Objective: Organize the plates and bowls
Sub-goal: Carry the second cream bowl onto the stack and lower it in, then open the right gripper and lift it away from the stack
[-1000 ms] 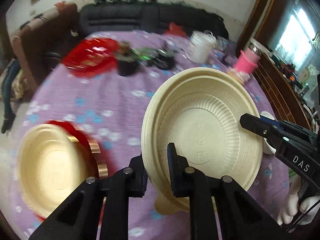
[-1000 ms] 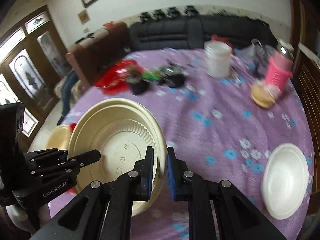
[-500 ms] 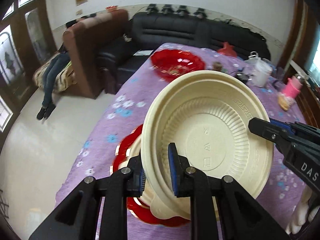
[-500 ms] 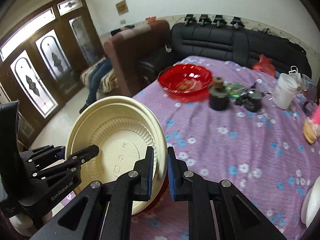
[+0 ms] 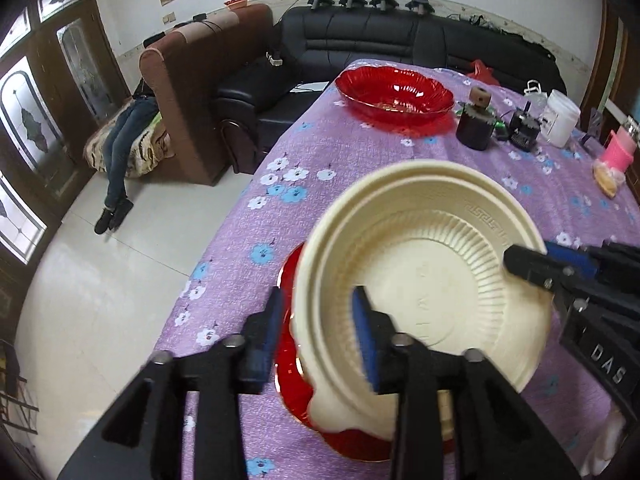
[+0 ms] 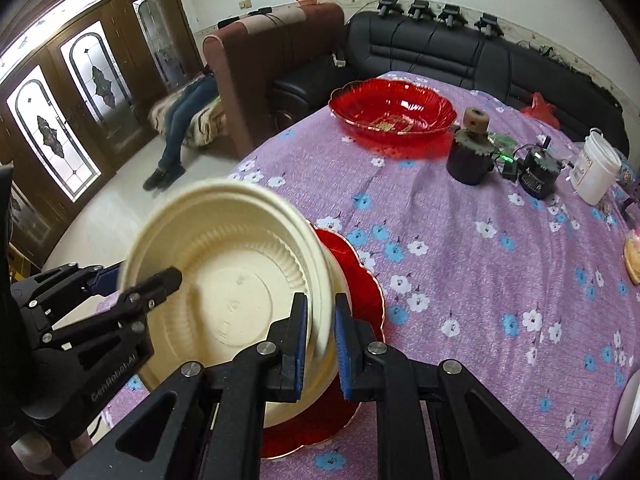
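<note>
A cream bowl rests tilted on another cream bowl that sits in a red plate near the table's left edge. My left gripper straddles the near-left rim; its jaws are opening, with the rim between them and the pads off it. My right gripper is shut on the top bowl's opposite rim. From the right wrist view the left gripper shows at the left, one finger inside the bowl. The right gripper appears at the right in the left wrist view.
A purple flowered cloth covers the table. A large red bowl, a dark jar, a white tub and a pink cup stand at the far end. A white plate lies at the right. The floor drops off left.
Both grippers carried the cream bowl leftward across the table to the red plate with its cream bowl. The left gripper's jaws, shut on the rim before, have parted.
</note>
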`<action>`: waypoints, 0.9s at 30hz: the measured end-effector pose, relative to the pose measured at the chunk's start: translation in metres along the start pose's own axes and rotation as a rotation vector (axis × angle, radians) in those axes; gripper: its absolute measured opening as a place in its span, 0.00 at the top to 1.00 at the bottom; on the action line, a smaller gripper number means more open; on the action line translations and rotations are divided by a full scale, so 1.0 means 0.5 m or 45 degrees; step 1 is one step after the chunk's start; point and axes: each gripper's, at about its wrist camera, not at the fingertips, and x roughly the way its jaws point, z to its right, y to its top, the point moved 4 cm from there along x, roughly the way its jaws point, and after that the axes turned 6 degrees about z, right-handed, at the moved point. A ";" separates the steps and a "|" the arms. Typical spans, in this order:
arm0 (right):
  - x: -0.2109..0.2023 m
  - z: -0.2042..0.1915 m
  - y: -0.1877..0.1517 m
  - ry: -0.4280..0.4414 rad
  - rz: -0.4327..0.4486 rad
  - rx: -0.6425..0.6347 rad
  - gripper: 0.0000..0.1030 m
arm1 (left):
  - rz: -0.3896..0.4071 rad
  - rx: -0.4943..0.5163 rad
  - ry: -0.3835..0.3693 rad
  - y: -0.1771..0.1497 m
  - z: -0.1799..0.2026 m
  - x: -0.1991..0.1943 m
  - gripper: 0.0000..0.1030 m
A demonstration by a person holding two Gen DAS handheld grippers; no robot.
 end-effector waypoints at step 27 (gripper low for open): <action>-0.165 -0.007 -0.047 -0.037 0.428 0.010 0.30 | 0.513 -0.132 0.189 -0.029 -0.018 -0.226 0.04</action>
